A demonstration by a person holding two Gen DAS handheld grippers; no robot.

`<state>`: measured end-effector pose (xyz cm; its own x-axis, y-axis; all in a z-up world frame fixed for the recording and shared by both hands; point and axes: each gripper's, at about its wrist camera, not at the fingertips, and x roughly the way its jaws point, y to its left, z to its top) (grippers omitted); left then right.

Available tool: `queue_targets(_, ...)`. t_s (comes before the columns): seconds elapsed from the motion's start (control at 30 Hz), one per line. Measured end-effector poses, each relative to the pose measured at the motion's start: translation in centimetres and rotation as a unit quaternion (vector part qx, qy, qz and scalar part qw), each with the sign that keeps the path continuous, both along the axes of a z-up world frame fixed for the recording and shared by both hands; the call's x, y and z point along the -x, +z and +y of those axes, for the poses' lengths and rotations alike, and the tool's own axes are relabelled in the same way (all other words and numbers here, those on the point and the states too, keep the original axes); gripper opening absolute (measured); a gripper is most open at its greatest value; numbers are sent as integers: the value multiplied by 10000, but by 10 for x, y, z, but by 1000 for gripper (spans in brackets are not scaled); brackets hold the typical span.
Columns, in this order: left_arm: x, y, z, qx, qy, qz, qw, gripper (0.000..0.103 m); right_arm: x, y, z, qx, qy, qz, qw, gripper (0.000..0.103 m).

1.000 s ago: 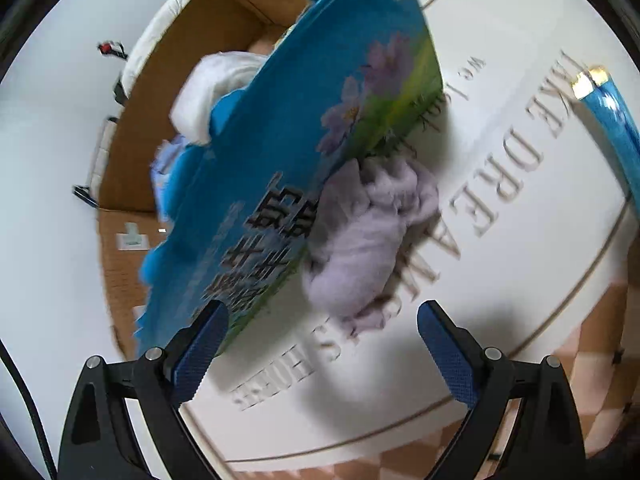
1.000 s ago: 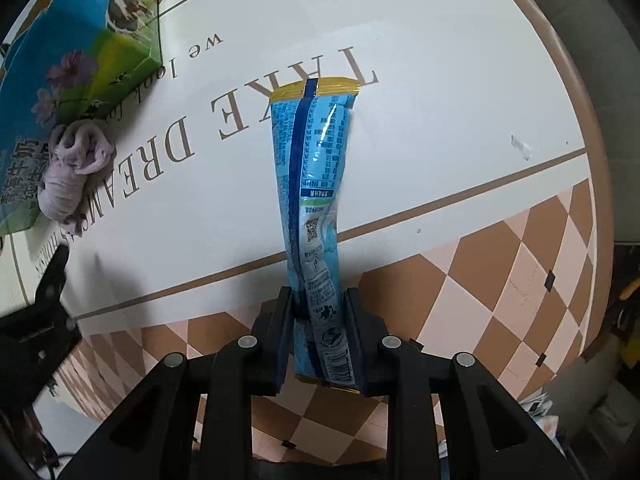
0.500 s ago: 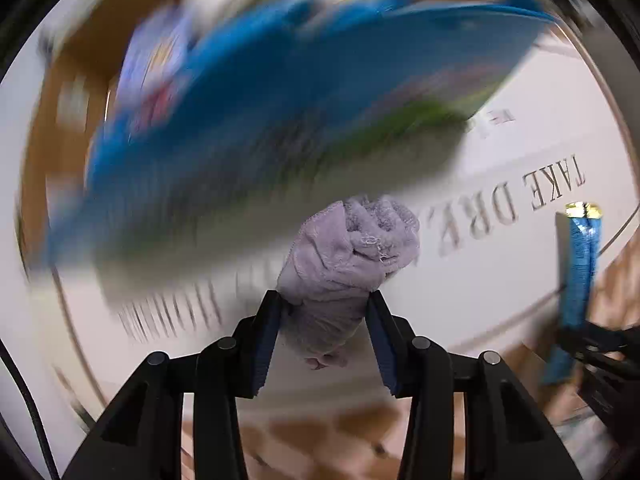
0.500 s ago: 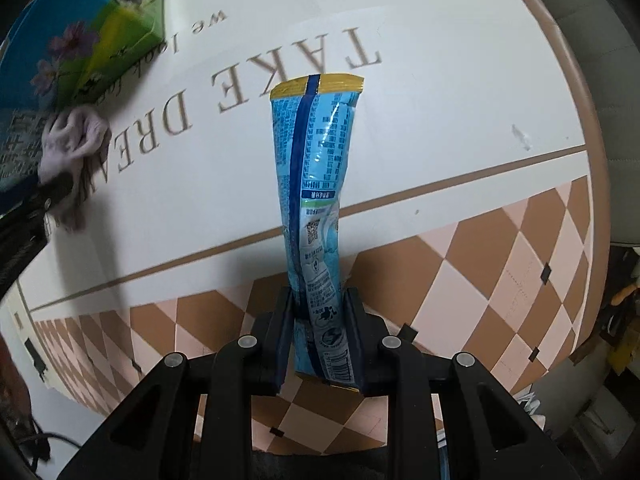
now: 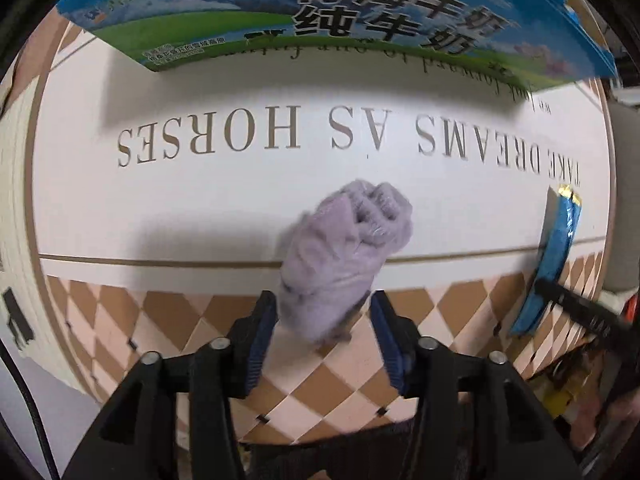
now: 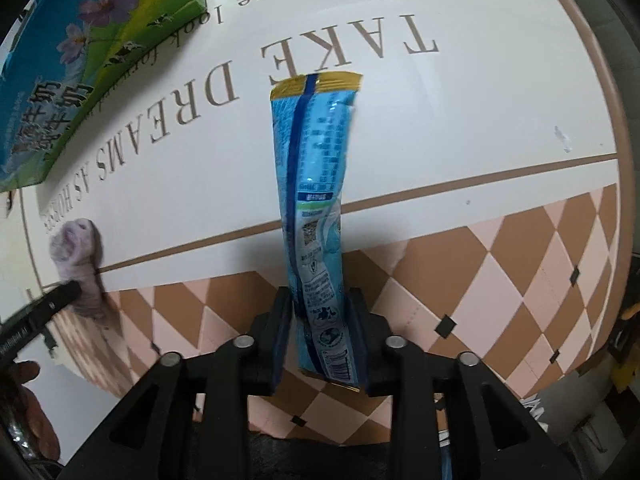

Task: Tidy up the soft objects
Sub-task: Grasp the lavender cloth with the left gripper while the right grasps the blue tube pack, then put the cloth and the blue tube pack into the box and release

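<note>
My left gripper is shut on a crumpled lilac cloth and holds it above the round table's near edge; the cloth also shows in the right wrist view. My right gripper is shut on a long blue snack packet with a gold top, held upright over the table; the packet also shows at the right of the left wrist view. A blue and green milk carton box stands at the table's far side, and also shows in the right wrist view.
The round table is white with brown lettering and a brown and pink diamond border. Its rim curves around the right side. The floor lies beyond the edges.
My left gripper closed on the lilac cloth beside the box, then pulled back with it toward the table's near edge. The right gripper kept its hold on the packet.
</note>
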<state>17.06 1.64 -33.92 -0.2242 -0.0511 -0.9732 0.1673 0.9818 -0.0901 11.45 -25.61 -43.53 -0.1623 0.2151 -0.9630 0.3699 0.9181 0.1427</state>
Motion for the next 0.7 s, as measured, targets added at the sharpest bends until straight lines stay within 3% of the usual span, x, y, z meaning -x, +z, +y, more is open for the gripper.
queue_targets(0.07,3,6,-6,-40,-154,-31,9999,59,-5,3,-4,-21,-99,11,9999,61)
queue_targets(0.1,2,8,-6,-41,-189,-62,9998,66,-7,3,-7,-3,-136,38,9999,64)
queue_targets(0.27,-3,16,-14,-450,-629,-312,9965,71,-20,3,-17,-209,-328,4,9992,66)
queue_targets(0.53,-9,-32,-60,-1020,-1348,-228,9853,71,-31,4,0,177,329,185,9991,66)
queue_targets(0.57,-9,-35,-62,-1078,-1359,-279,9844,70,-32,2,4,334,465,243,9981,66)
queue_targets(0.63,-12,-33,-63,-868,-1124,-366,9892,50,-31,-2,11,484,569,306,9967,61)
queue_targets(0.67,-9,-34,-63,-771,-992,-250,9918,39,-30,-4,17,590,653,331,9956,45)
queue_targets(0.7,-11,-32,-61,-730,-821,-195,9938,38,-30,-2,20,737,774,299,9938,39)
